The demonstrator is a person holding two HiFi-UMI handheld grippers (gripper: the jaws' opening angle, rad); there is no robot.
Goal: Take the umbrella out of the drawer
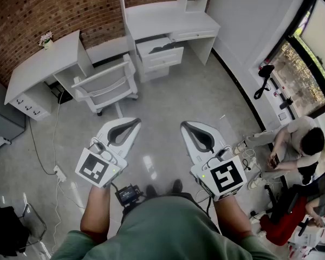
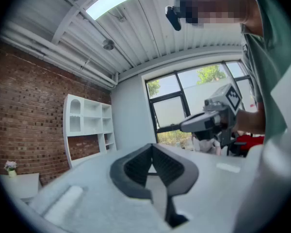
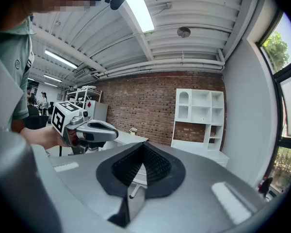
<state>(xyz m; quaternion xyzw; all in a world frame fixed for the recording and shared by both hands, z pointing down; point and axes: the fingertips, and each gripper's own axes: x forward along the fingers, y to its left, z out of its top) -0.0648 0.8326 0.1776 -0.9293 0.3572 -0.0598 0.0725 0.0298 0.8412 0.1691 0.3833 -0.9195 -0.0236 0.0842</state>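
I stand several steps back from a white desk [image 1: 168,20] against the brick wall. Its top drawer [image 1: 158,46] is pulled open, with something dark just visible inside; I cannot make out an umbrella. My left gripper [image 1: 135,122] and right gripper [image 1: 184,125] are held side by side at waist height over the floor, both shut and holding nothing. In the left gripper view the dark pads [image 2: 136,169] meet at the tip, with the right gripper [image 2: 184,125] off to the side. The right gripper view shows its pads [image 3: 157,166] closed and the left gripper [image 3: 112,128] beside it.
A white office chair [image 1: 105,84] stands between me and the desks. A second white desk [image 1: 40,66] with a small flower pot [image 1: 45,38] is at the left. A cable and power strip [image 1: 59,172] lie on the floor. A person [image 1: 295,145] sits by the window at the right.
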